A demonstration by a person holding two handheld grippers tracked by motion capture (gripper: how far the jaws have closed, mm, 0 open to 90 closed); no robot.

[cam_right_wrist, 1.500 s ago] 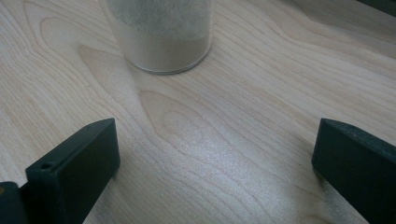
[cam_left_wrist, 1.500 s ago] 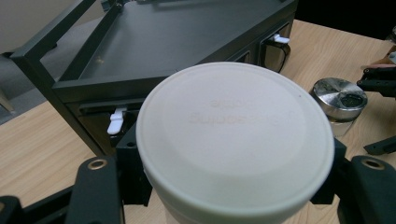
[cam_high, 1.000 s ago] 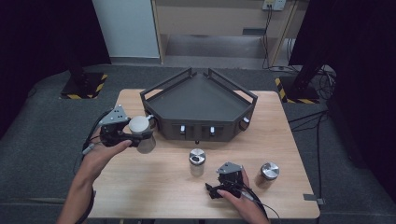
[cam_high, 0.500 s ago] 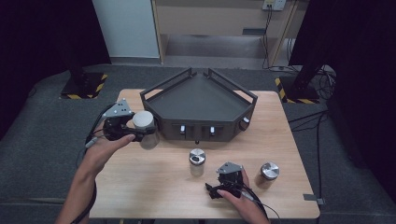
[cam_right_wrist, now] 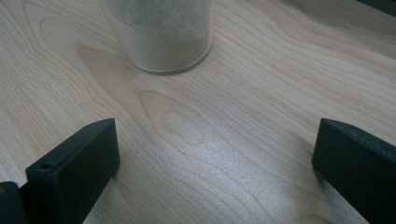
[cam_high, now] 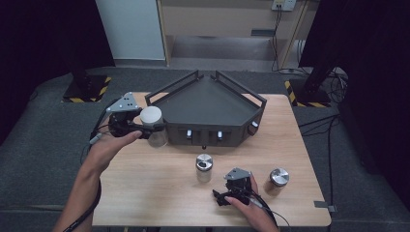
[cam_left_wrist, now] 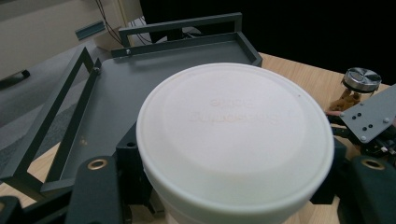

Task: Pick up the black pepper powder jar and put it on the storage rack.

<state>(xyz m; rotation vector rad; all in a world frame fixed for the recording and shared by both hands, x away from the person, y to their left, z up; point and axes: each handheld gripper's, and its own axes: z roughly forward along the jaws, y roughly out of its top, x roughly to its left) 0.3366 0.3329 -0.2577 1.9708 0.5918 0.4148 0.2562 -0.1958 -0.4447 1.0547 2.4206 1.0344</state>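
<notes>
The left tool is clamped on a white-lidded jar, its two black jaws pressed against the jar's sides just under the lid. In the high view the jar sits at the left side of the wooden counter, right beside the near-left corner of the dark grey tray; whether its base touches the wood or hangs just above it cannot be told. The person's left hand grips the tool from the near side, forearm coming in from the bottom left. In the left gripper view the round white lid lies close under the camera, with the tray's flat floor and railed edges beyond it.

The right tool lies low at the near middle of the counter, held by the right hand. Its jaws stand wide apart with nothing between them; the right gripper view shows bare wood grain across the gap and, just beyond it, the bottom of a clear jar of pale powder standing upright on the counter.

In the high view two metal-lidded jars stand on the near half of the counter: one just left of and beyond the right tool, the other to its right, well apart from the first.
</notes>
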